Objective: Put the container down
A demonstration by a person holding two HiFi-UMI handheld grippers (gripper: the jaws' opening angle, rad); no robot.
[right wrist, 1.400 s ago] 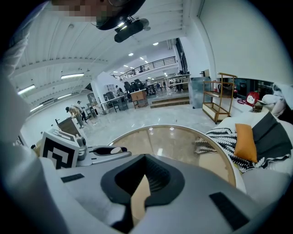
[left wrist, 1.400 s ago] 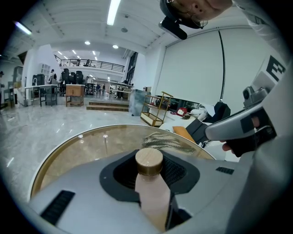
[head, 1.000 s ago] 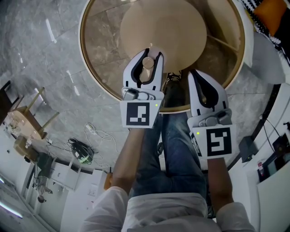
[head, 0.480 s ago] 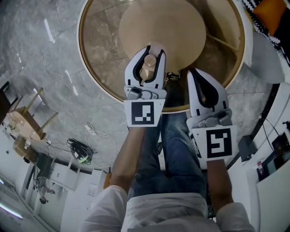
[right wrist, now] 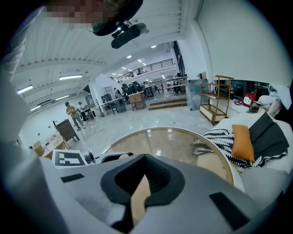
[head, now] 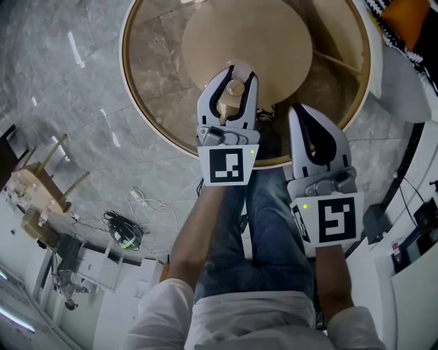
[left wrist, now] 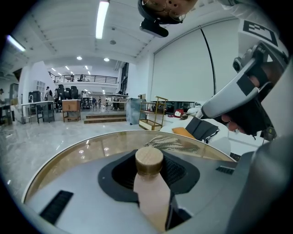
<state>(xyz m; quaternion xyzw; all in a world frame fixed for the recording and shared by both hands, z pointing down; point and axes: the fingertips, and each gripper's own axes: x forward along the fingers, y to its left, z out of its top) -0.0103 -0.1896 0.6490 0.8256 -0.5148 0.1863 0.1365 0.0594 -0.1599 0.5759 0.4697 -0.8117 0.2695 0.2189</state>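
A small pale container (head: 235,89) with a round wooden cap (left wrist: 149,161) sits between the jaws of my left gripper (head: 236,70), which is shut on its body. In the head view that gripper hangs over the near part of the round glass table (head: 147,126), close to the table's tan inner disc (head: 246,34). Whether the container touches the glass cannot be told. My right gripper (head: 301,111) is beside it on the right, over the table's near rim, with its jaws closed together and nothing in them.
The person's legs in jeans (head: 267,232) are right under both grippers. A white sofa with an orange cushion (head: 410,17) and striped fabric borders the table at the right. Cables (head: 123,229) and a wooden stool (head: 41,181) lie on the marble floor at the left.
My left gripper has moved right and a little farther over the table with the container in it. The right gripper has shifted only slightly.
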